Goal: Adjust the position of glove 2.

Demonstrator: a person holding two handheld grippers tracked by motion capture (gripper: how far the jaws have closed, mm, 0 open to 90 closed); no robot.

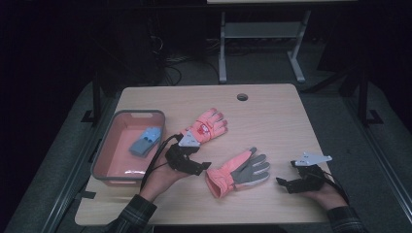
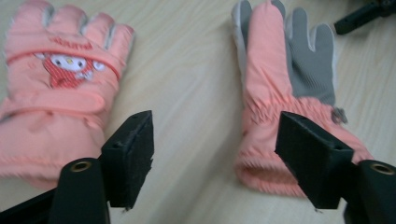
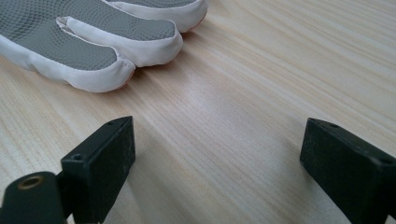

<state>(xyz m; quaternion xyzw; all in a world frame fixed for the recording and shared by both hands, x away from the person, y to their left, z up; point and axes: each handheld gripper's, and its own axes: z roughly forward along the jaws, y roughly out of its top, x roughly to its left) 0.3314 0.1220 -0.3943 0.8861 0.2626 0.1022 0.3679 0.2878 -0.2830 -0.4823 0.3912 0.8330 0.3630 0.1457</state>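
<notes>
Black left gripper point(image 2: 215, 154) jaws apart, empty, between 2 pink gloves point(image 2: 56, 98); right gripper point(image 3: 219, 168) wide, empty.

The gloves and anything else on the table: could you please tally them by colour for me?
Pink gloves: 2, cartoon glove and grey-palmed glove
Blue gloves: 1, blue glove in the basket
Pink basket: 1
Total: 4

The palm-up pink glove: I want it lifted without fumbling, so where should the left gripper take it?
Grip the cuff: it is the bulkiest part and its open end faces the left gripper. Come from the cuff end, fingers above and below it; the glove's flat finger end offers less to pinch.
</notes>
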